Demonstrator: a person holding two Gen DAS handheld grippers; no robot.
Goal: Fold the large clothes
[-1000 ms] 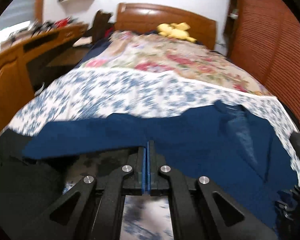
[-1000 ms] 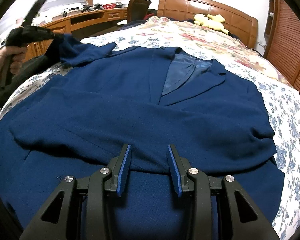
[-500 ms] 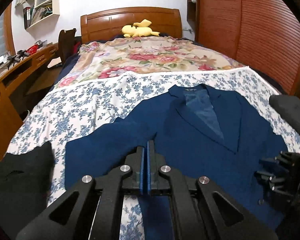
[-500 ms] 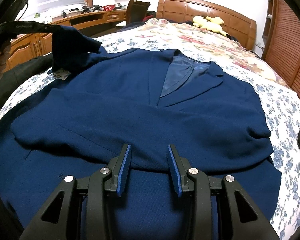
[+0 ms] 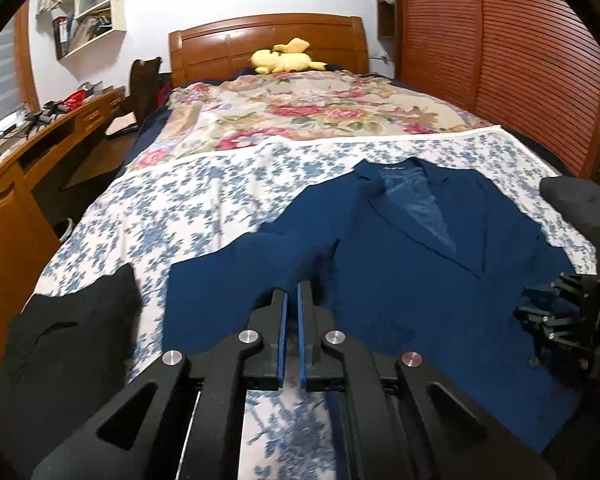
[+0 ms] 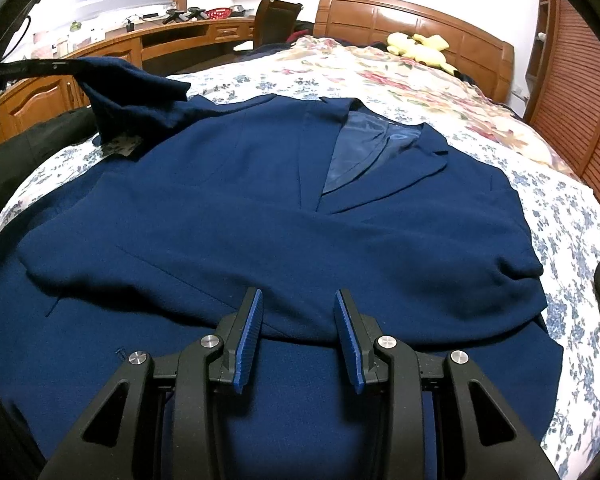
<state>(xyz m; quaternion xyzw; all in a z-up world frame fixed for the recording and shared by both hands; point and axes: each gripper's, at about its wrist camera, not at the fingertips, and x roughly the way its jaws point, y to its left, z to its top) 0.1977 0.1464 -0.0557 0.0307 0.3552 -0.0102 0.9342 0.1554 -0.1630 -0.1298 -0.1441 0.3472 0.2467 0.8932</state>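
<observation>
Bedroom with a wooden headboard point(image 5: 268, 36) at the far end, a yellow plush toy point(image 5: 284, 60) against it, and a long wooden worktop point(image 6: 172, 32) along the left wall. On the bed point(image 5: 204, 216), over the blue-flowered sheet, a navy blazer point(image 6: 260, 208) lies face up, collar toward the headboard, filling the centre of the right wrist view. One sleeve point(image 6: 140, 96) is lifted off the sheet at the upper left of that view, pinched in the left gripper point(image 5: 291, 316), whose jaws stand nearly together. The right gripper point(image 6: 298, 336) hangs over the blazer's lower part at the bottom centre, its jaws partly apart and gripping nothing. A black garment point(image 5: 68, 340) lies at the bed's lower-left edge.
</observation>
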